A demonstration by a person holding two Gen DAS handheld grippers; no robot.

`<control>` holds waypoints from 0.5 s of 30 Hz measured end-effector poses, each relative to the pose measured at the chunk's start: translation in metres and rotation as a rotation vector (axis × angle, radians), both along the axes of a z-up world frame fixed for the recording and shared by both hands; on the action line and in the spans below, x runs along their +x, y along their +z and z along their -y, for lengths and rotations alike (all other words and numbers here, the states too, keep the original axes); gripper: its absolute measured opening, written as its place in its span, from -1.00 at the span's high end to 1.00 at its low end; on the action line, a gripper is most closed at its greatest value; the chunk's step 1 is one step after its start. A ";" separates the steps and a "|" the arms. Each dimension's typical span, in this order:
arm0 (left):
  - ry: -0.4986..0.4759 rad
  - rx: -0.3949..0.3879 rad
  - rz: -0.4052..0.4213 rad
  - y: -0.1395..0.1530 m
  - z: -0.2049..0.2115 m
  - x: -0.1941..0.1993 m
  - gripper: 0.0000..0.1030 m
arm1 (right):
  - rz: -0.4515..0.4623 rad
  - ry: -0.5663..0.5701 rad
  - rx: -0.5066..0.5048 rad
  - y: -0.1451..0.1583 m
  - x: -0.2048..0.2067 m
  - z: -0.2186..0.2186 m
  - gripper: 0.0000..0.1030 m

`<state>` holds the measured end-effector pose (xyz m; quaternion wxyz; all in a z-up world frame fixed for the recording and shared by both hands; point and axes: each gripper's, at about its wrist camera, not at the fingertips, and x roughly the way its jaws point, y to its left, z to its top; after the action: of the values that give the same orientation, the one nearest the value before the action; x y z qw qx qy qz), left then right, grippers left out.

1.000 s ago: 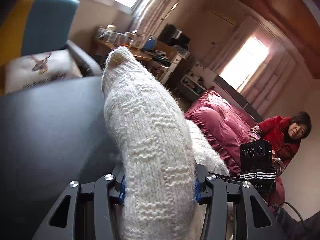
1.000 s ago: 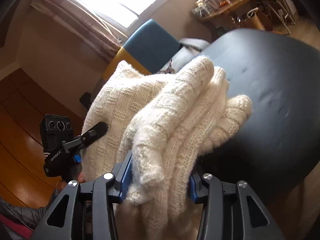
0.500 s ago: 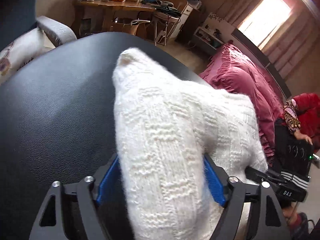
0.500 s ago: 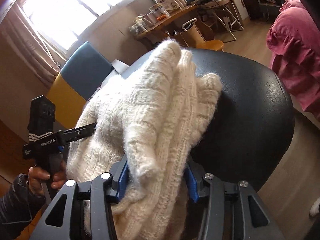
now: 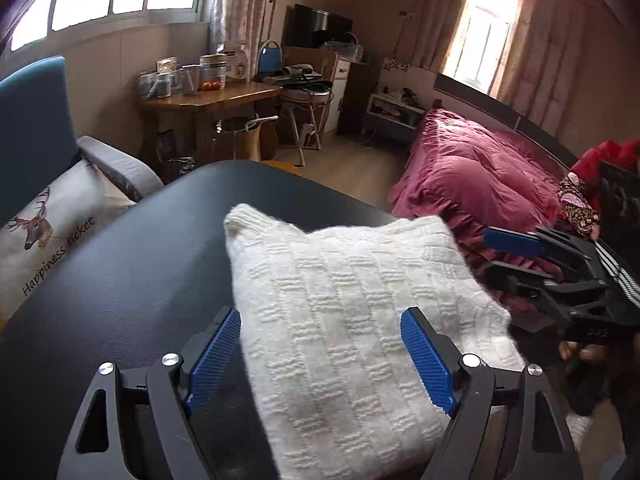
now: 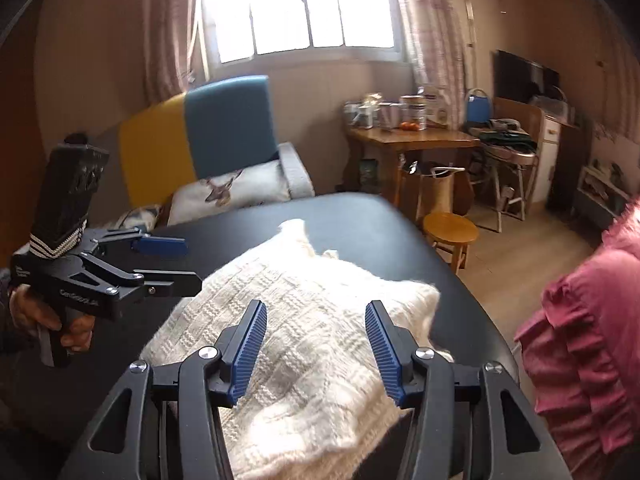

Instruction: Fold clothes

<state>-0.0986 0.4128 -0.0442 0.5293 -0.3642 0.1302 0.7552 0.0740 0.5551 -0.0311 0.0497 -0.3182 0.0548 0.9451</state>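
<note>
1. The left gripper (image 5: 320, 356) is hovering with its jaws spread wide and nothing between its blue pads (image 5: 216, 350); half a second ago those pads were clamped on the white knit.
2. The right gripper (image 6: 316, 348) is doing the same: jaws parted, empty, where a moment earlier it was pinching a bunched edge of the garment.
3. Directly beneath and ahead of both grippers, the white knitted sweater (image 5: 344, 320) is lying as a flat, roughly rectangular packet on the black padded table (image 5: 120, 280), touching neither pair of fingers.
4. Both grippers letting go together suggests, as I read it, that a fold has just been laid down; the packet looks compact, so the task seems close to finished, with perhaps only smoothing or one more fold left.
5. In the right wrist view, the left gripper is sitting to the left of the sweater, held by a person's hand (image 6: 48, 320); in the left wrist view the right gripper (image 5: 532, 256) is sitting off to the right of it.
6. Count: two grippers, one sweater, one table.
7. Farther out, one pink-covered bed (image 5: 472, 176) is lying to the right, one blue and yellow sofa (image 6: 200, 136) with one deer-print cushion (image 5: 48, 232) to the left, one wooden desk (image 6: 412, 140) cluttered with jars ahead, and one small round stool (image 6: 450, 228) just beyond the table's far edge.
</note>
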 end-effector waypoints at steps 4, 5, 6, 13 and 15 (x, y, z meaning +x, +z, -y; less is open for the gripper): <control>-0.066 -0.084 0.048 -0.032 -0.016 0.020 -0.61 | 0.290 0.110 0.043 -0.067 -0.024 -0.007 0.01; -0.083 -0.108 0.035 -0.043 -0.017 0.028 -0.61 | 0.243 0.101 0.011 -0.077 -0.009 -0.012 0.01; -0.087 -0.111 -0.001 -0.049 -0.015 0.036 -0.61 | 0.187 0.091 -0.023 -0.085 0.008 -0.016 0.01; -0.029 -0.101 -0.105 -0.060 -0.016 0.055 -0.68 | 0.004 -0.012 -0.057 -0.107 0.036 -0.011 0.01; 0.028 -0.101 -0.100 -0.052 -0.014 0.052 -0.69 | 0.001 -0.035 -0.066 -0.106 0.036 -0.009 0.01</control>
<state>-0.0469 0.4271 -0.0960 0.4924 -0.3541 0.1896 0.7722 0.1103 0.5641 -0.1369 0.0559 -0.3190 0.0915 0.9417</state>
